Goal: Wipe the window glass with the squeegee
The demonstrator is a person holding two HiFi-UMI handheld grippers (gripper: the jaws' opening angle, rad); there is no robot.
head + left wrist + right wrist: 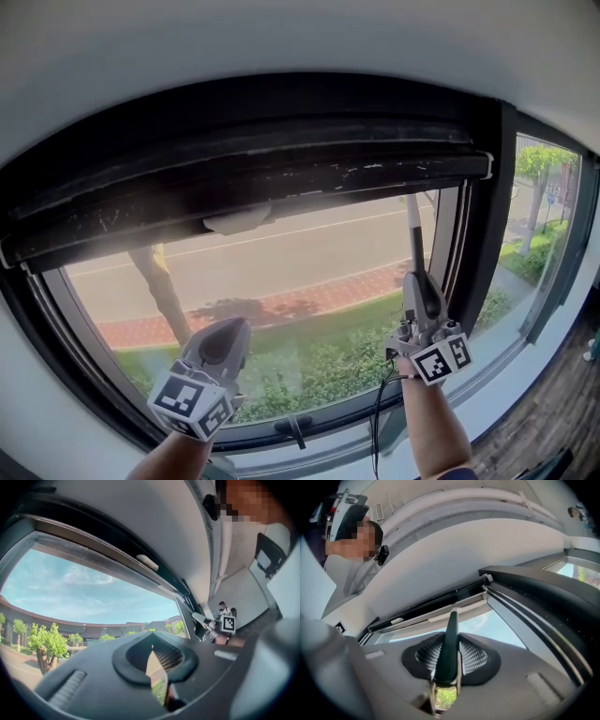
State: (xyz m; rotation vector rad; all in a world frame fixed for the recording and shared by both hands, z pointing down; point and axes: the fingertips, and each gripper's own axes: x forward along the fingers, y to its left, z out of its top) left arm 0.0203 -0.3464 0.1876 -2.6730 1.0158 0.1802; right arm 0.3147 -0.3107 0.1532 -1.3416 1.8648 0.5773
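Window glass (281, 272) in black frame (234, 169), white wall (281, 37) all round. Wood floor (548, 412) at 4 o'clock in head view. Thru the glass: road (281, 246), tree (161, 286), bushes (319, 375). Black latch (296, 428) on bottom frame at 6.

R gripper (419, 292) at 4 o'clock, clamped on squeegee (413, 234). The handle stands upright and runs toward 12, up to the top frame edge. L gripper (225, 330) at 7 o'clock, near the glass, well apart from R.

R gripper view only: dark squeegee handle pinched between both pads. A pale blade strip lies along the top edge of the glass; head view doesn't show the blade clearly. Person (349, 576) w/ head rig at 10 o'clock.

L gripper view only: jaws nearly together, just a thin slit w/ nothing in it. Sky and low bldgs outside, R gripper at 3 o'clock, seated person (224, 607) in the room behind it.
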